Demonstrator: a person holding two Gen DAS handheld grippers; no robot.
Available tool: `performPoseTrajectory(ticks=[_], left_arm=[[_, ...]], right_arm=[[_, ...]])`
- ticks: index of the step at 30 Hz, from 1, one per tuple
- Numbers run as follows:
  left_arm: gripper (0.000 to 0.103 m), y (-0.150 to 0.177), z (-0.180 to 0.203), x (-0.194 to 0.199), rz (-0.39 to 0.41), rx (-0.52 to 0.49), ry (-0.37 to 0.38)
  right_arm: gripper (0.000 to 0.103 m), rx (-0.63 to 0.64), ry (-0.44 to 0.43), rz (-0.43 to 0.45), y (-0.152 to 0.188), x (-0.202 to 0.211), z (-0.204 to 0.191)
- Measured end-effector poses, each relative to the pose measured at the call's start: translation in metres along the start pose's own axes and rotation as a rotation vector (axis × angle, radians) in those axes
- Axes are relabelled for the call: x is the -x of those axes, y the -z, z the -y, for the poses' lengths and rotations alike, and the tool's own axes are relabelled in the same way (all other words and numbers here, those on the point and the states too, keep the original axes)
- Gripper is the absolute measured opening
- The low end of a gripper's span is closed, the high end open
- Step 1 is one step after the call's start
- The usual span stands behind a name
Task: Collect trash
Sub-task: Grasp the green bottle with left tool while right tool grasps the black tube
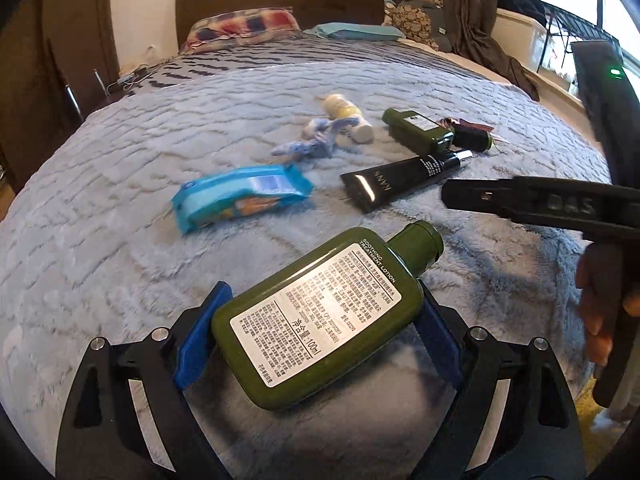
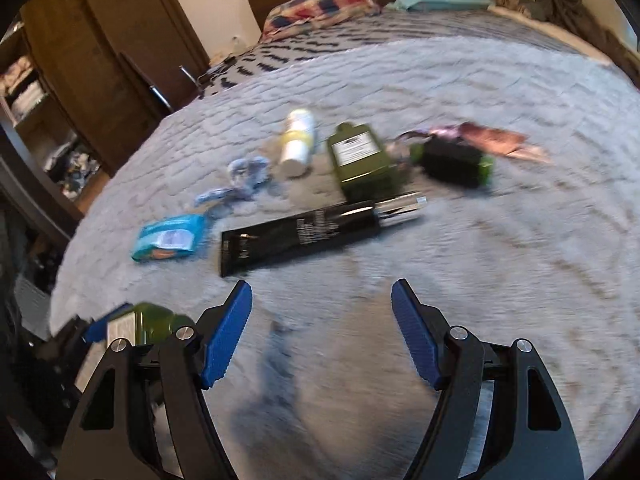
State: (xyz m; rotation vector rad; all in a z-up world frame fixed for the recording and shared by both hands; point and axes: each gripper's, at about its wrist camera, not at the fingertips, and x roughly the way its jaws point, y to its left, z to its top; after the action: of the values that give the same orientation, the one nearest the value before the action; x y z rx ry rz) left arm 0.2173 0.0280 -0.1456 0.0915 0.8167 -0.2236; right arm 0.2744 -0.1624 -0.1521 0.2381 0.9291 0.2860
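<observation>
On the bed (image 1: 120, 240), left claw (image 1: 320, 336) grips a green lotion bottle (image 1: 320, 320); right claw (image 2: 322, 332) gapes empty.

A home bedroom is showing here. A bed (image 1: 280, 92) with headboard (image 1: 280, 0) and pillows (image 1: 244, 26) is filling the view; a wardrobe (image 2: 100, 48) is standing beside it.

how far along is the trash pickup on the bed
Nothing visibly collected; no bin in view. In hand: the left hand-held gripper clamps a green lotion bottle. The right hand-held gripper is open, empty. Left on the blanket: blue packet, black tube, second green bottle, yellow bottle.
</observation>
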Motion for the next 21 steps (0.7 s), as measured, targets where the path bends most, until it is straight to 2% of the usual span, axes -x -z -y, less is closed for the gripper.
performPoseTrajectory(ticks=[10, 15, 21], left_arm=[[0.084, 0.003, -0.011, 0.003, 0.013, 0.014, -0.005], [0.084, 0.002, -0.012, -0.001, 0.015, 0.017, -0.008], [0.084, 0.001, -0.012, -0.002, 0.014, 0.021, -0.007]], right_arm=[[0.073, -0.127, -0.025, -0.03, -0.029, -0.032, -0.002], [0.069, -0.144, 0.035, -0.03, -0.042, -0.051, -0.005], [0.071, -0.248, 0.013, -0.038, -0.061, -0.061, 0.0]])
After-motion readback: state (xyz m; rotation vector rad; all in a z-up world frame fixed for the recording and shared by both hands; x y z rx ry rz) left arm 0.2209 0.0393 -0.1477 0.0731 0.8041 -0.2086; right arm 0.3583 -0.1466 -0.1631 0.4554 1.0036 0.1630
